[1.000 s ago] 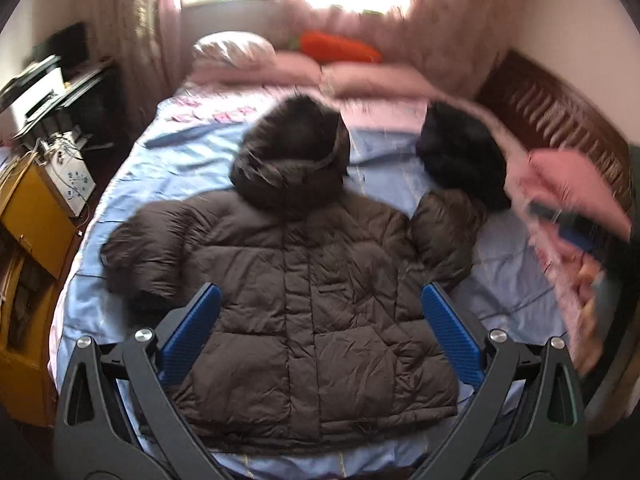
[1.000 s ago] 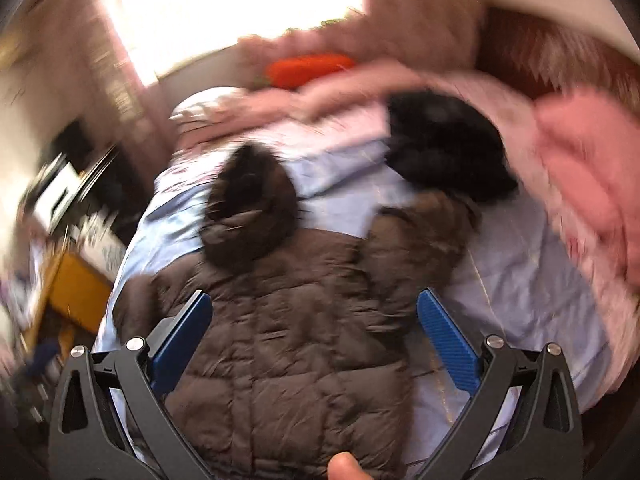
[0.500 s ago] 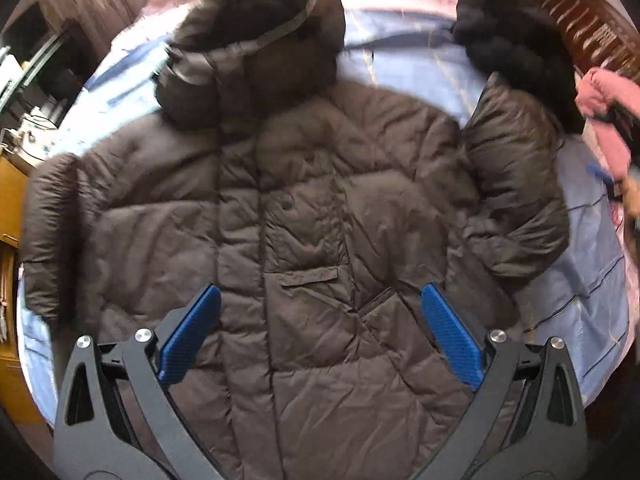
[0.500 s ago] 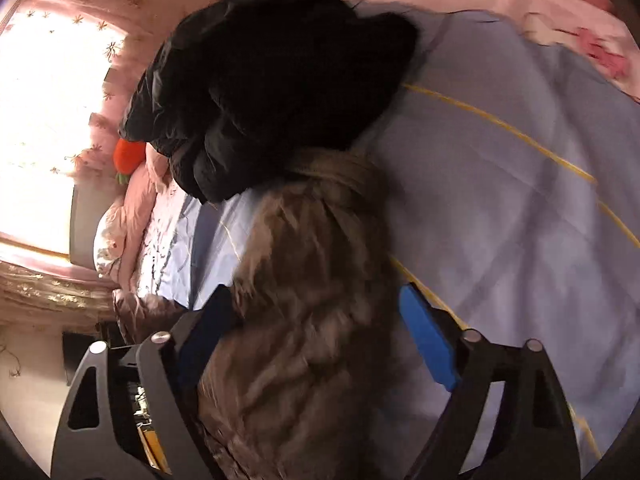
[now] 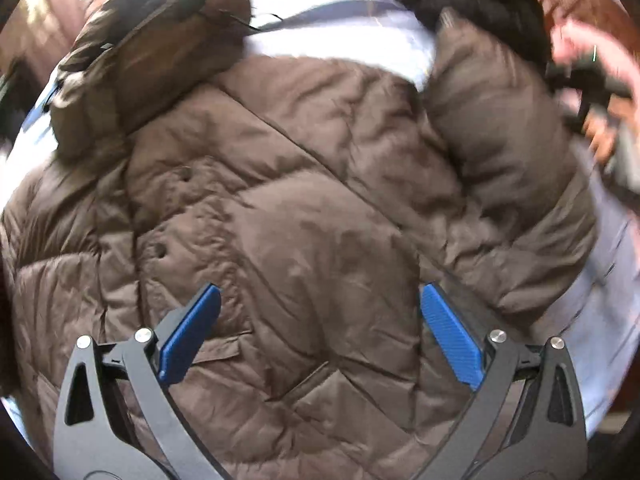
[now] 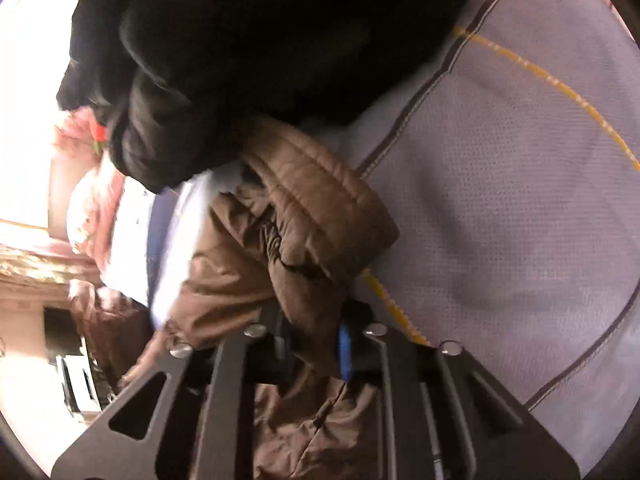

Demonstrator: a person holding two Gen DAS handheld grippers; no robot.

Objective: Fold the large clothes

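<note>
Pale blue bedsheet (image 6: 520, 208) with yellow and dark seam lines carries a brown quilted puffer jacket (image 5: 312, 220), spread front-up with its hood toward the far end and a black garment (image 6: 248, 48) bunched beside one sleeve. Spread wide with nothing between its blue pads, the left gripper (image 5: 320, 332) hovers over the jacket's chest. Having just closed, the right gripper (image 6: 312, 344) pinches the jacket's sleeve cuff (image 6: 320, 216).

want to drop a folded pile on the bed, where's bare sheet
Bare sheet lies right of the brown sleeve and below the black garment. A strip shows between hood and black garment. The coat covers the middle.
</note>
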